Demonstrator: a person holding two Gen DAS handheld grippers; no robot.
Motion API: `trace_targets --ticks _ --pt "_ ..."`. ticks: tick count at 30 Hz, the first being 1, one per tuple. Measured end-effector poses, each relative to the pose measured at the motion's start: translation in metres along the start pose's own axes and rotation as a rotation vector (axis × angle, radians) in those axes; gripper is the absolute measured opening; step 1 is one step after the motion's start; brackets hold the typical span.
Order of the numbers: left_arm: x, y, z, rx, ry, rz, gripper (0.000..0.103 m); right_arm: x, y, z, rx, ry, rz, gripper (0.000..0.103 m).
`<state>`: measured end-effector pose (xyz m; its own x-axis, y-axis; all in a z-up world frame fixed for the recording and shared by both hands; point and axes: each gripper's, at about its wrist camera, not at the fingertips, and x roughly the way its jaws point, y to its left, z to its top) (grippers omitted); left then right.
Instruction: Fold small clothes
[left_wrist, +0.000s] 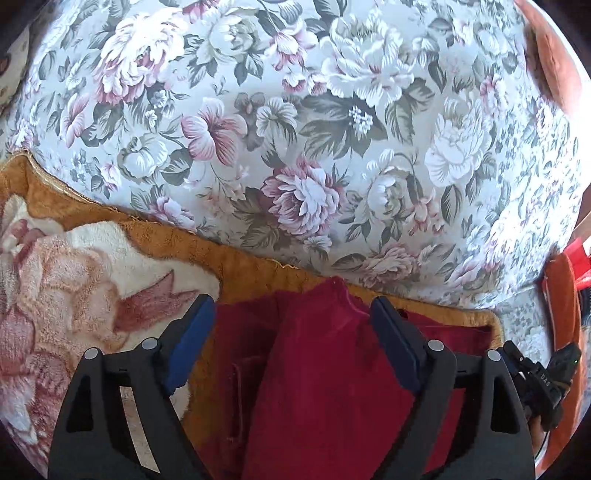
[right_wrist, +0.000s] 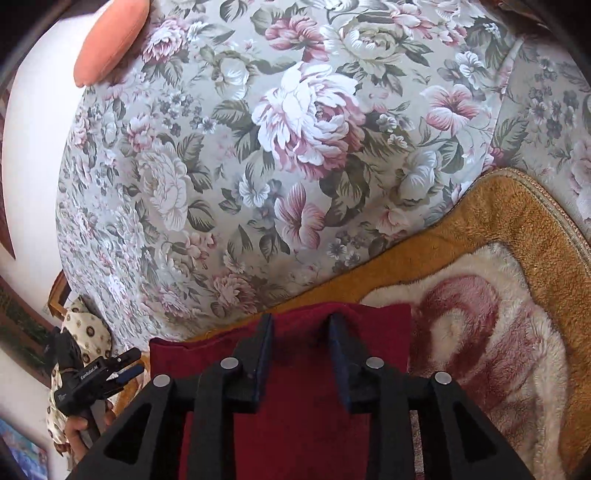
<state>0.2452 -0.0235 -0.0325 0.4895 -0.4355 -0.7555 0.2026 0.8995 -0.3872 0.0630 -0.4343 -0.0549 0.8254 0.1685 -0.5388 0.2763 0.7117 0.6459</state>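
A dark red garment (left_wrist: 325, 369) lies on a fleece blanket (left_wrist: 74, 277) with an ochre border. In the left wrist view my left gripper (left_wrist: 291, 310) is open, its blue-padded fingers (left_wrist: 192, 339) straddling a raised fold of the red cloth without pinching it. In the right wrist view the same red garment (right_wrist: 295, 424) lies under my right gripper (right_wrist: 301, 323), whose jaws stand partly apart above the cloth near its far edge. The right gripper also shows at the right edge of the left wrist view (left_wrist: 535, 376); the left gripper shows at the lower left of the right wrist view (right_wrist: 99, 376).
A floral bedsheet (left_wrist: 314, 129) covers the bed beyond the blanket. An orange cushion (right_wrist: 110, 40) lies at the far side. A spotted fabric item (right_wrist: 85, 332) sits at the bed's left edge, near a white wall (right_wrist: 33, 147).
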Motion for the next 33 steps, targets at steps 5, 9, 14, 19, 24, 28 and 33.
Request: trace_targets --ticks 5,9,14,19,24,28,33 --pt "-0.02 -0.001 -0.023 0.05 0.02 0.069 0.086 -0.012 0.023 -0.002 -0.125 -0.026 0.011 0.033" --pt "-0.01 -0.017 -0.05 0.14 0.046 0.098 0.086 0.029 0.051 -0.016 -0.338 0.062 -0.156 0.031" --pt "0.044 -0.011 -0.046 0.078 0.106 0.195 0.086 0.089 0.039 -0.018 -0.327 0.164 -0.271 0.029" --pt "0.083 0.023 -0.027 -0.026 0.165 0.282 0.086 0.124 0.033 -0.012 -0.324 0.209 -0.285 0.029" --pt "0.076 0.034 -0.027 -0.048 0.157 0.257 0.086 0.089 0.047 -0.006 -0.314 0.183 -0.244 0.029" --pt "0.061 0.037 -0.029 -0.052 0.134 0.23 0.086 0.047 0.05 -0.025 -0.371 0.15 -0.284 0.029" --pt "0.052 0.028 -0.024 -0.052 0.107 0.227 0.086 0.049 0.029 -0.041 -0.357 0.19 -0.343 0.029"
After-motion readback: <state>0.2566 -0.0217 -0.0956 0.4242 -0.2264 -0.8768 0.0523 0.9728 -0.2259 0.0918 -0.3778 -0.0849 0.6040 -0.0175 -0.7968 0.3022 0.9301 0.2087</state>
